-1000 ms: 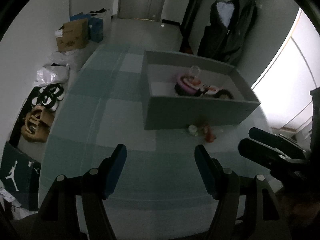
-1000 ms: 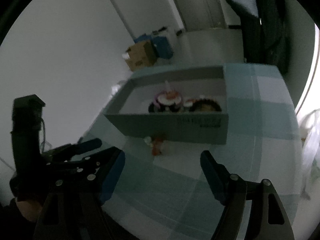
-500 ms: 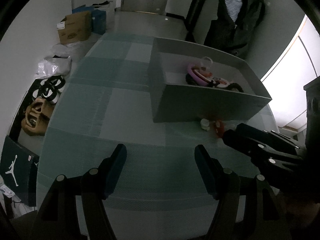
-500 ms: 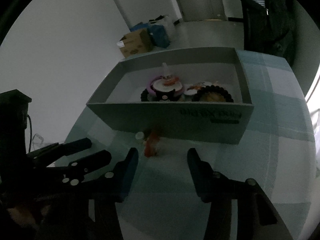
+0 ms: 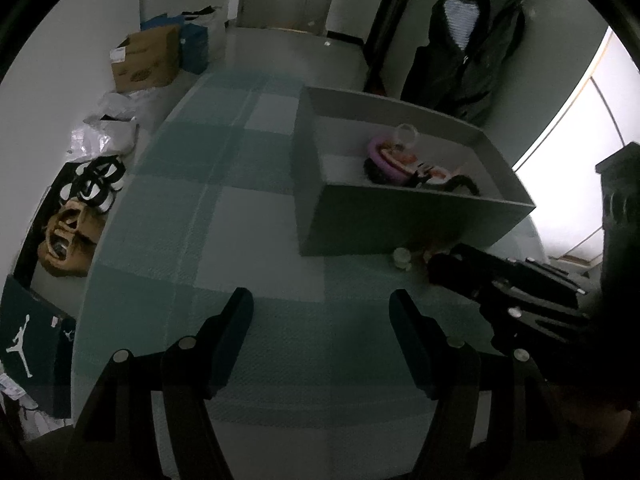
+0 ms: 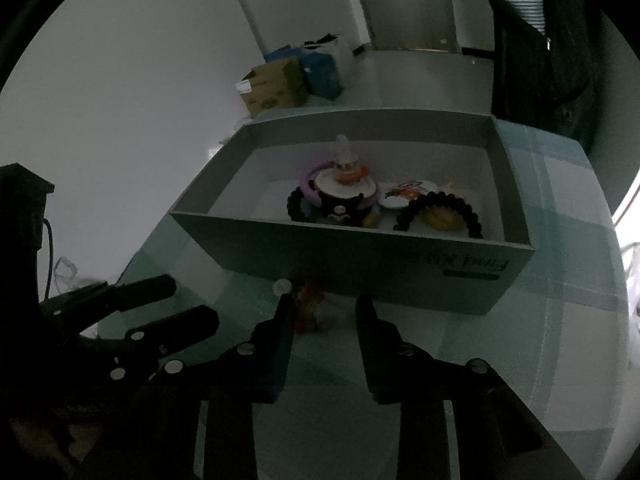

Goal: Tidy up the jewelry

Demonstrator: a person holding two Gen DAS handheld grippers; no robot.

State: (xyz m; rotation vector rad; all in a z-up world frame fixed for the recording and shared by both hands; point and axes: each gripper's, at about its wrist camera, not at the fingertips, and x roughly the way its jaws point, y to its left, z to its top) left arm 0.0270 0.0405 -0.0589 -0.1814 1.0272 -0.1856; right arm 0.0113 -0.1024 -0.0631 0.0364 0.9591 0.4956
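While the light is poor, the layout reads well enough.

Step in hand: my judgement, picking up the loose trinket [image 6: 310, 308] that lies on the desk [image 6: 440, 344] just in front of the near wall of the grey box [image 6: 360, 256], to go in with the rest.

Trinket location: on the checked cloth, near the box's left half in the right wrist view; orange-red piece with a small pale bead [image 6: 281, 286] beside it. Exact type cannot be told.

Right hand-held gripper [image 6: 324, 308]: jaws parted, narrow gap, tips flanking the trinket. Whether the pads touch it yet cannot be told.

Left hand-held gripper [image 5: 322, 306]: jaws wide apart, holding nothing, above bare cloth, well left of the trinket.

Doing it well: lower until the tips meet the cloth, keep the orange piece centred between them, then close slowly. The piece is small and low, so a high close would likely miss. Watch the bead at the left tip; it could get nudged away. Keep the far tips off the box wall.

Pose, right: low, pointing forward towards the box, tips near its wall.

Pose, left: further back, tilted down at the desk, idle.

Box contents: purple ring [image 6: 308, 176], dark bead bracelet [image 6: 436, 204], small figurines, all bunched mid-box.
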